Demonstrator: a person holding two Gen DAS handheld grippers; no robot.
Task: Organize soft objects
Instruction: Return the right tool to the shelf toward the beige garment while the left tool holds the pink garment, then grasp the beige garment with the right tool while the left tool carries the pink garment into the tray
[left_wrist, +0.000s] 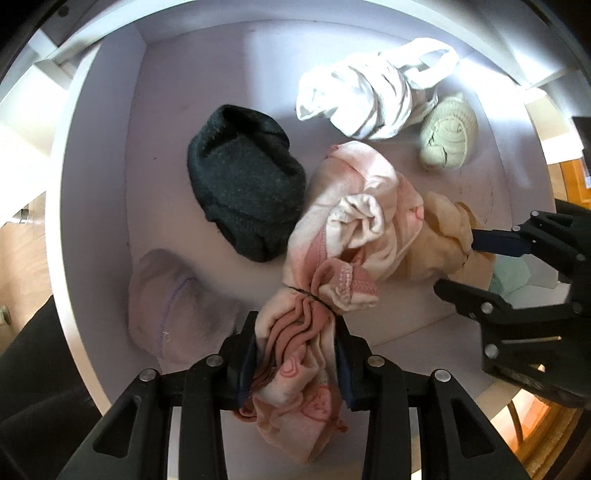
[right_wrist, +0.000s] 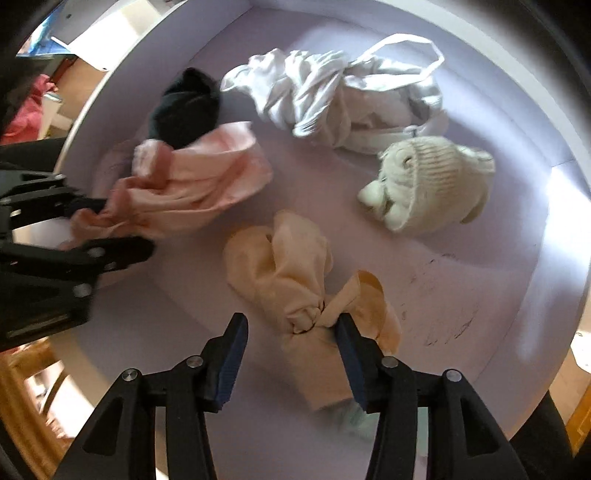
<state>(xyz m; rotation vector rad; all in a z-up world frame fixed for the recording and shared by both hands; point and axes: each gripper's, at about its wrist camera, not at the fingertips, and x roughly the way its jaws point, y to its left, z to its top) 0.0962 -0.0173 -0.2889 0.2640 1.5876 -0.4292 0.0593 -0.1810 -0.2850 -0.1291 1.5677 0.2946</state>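
Note:
My left gripper (left_wrist: 297, 328) is shut on the tied end of a pink cloth bundle (left_wrist: 354, 229), whose other end rests on the floor of a white drawer (left_wrist: 107, 122). The right wrist view shows that gripper (right_wrist: 118, 225) at the left edge, with the pink bundle (right_wrist: 199, 177) in it. My right gripper (right_wrist: 291, 325) points down over a knotted tan bundle (right_wrist: 288, 269). Its right pad touches the knot and its left pad stands apart, so it is open. In the left wrist view the right gripper (left_wrist: 458, 264) sits at the tan bundle (left_wrist: 439, 236).
Also in the drawer (right_wrist: 461, 280): a black knitted piece (left_wrist: 243, 184), a crumpled white cloth (left_wrist: 369, 96), a cream knit hat (right_wrist: 424, 184) and a lilac piece (left_wrist: 173, 302). Something pale green (left_wrist: 511, 277) shows beyond the tan bundle. Scuff marks (right_wrist: 443, 325) mark the floor at the right.

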